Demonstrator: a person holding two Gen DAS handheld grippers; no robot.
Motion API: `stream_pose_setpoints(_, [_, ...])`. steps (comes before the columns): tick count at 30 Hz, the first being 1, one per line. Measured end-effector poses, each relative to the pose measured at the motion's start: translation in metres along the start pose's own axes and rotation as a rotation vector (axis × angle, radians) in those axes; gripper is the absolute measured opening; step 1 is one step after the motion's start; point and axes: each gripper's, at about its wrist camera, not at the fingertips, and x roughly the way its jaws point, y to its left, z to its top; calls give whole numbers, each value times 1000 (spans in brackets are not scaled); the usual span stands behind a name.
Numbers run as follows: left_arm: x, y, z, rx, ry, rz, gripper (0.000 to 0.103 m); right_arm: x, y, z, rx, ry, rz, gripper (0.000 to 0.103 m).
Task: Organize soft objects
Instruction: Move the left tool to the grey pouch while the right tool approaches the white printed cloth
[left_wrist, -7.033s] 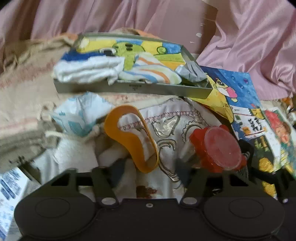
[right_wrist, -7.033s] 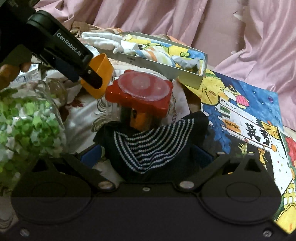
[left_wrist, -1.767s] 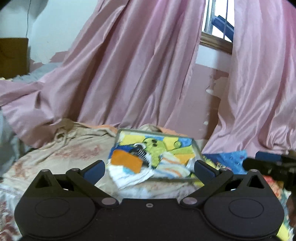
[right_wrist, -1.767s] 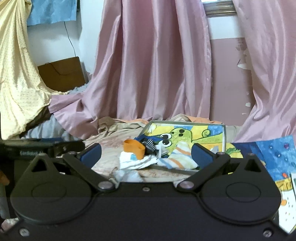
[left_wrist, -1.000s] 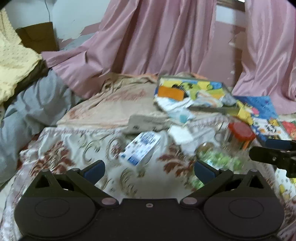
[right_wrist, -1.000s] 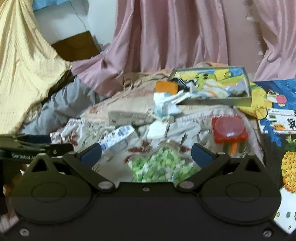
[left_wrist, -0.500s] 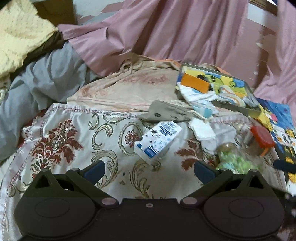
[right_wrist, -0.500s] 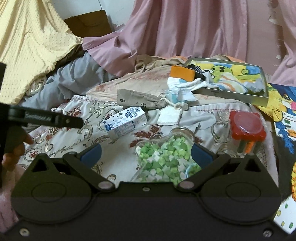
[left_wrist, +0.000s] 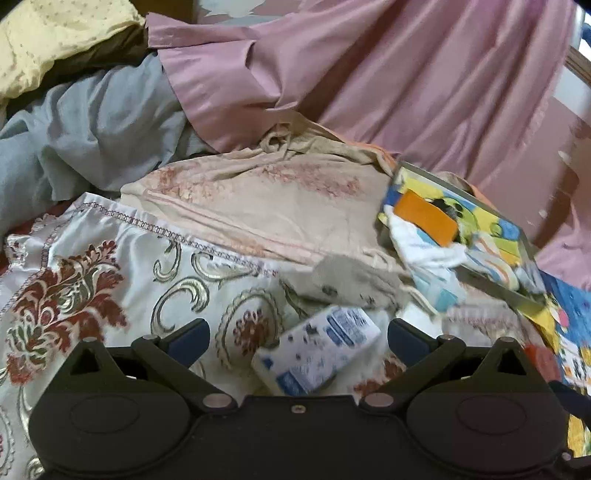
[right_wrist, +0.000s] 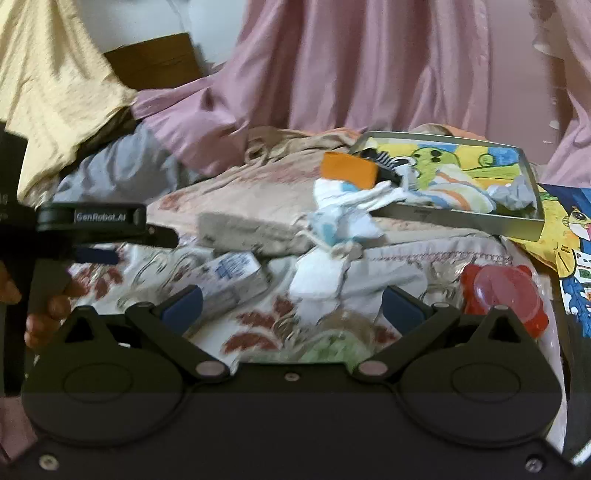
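Grey tray (right_wrist: 461, 221), cartoon-print bottom, holds an orange piece (right_wrist: 349, 169), striped sock (right_wrist: 384, 162), orange-striped cloth (right_wrist: 456, 192), grey rag (right_wrist: 515, 195); a white cloth (right_wrist: 365, 197) hangs over its near rim. Tray sits well ahead and rt of left gripper (left_wrist: 297, 338), ahead of right gripper (right_wrist: 291, 301). Both spread wide, empty. Blue-white carton (left_wrist: 317, 356) lies btwn left tips. Red lid (right_wrist: 502, 295) partly hidden by rt finger; greenish blur below, prob. a jar.

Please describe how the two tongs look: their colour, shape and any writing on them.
Both tongs are matte black, with two round discs on the body, angled link arms with silver pivots, and blue pads on the fingers. The left tongs bear white "GenRobot.AI" lettering on the side. No cables show.
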Motion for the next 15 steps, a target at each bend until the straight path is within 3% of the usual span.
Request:
stream_pose_setpoints(7, [42, -2, 18, -32, 20, 29, 102, 45, -27, 28, 65, -26, -56, 103])
stream_pose_setpoints(15, [75, -7, 28, -52, 54, 30, 102, 103, -46, 52, 90, 15, -71, 103])
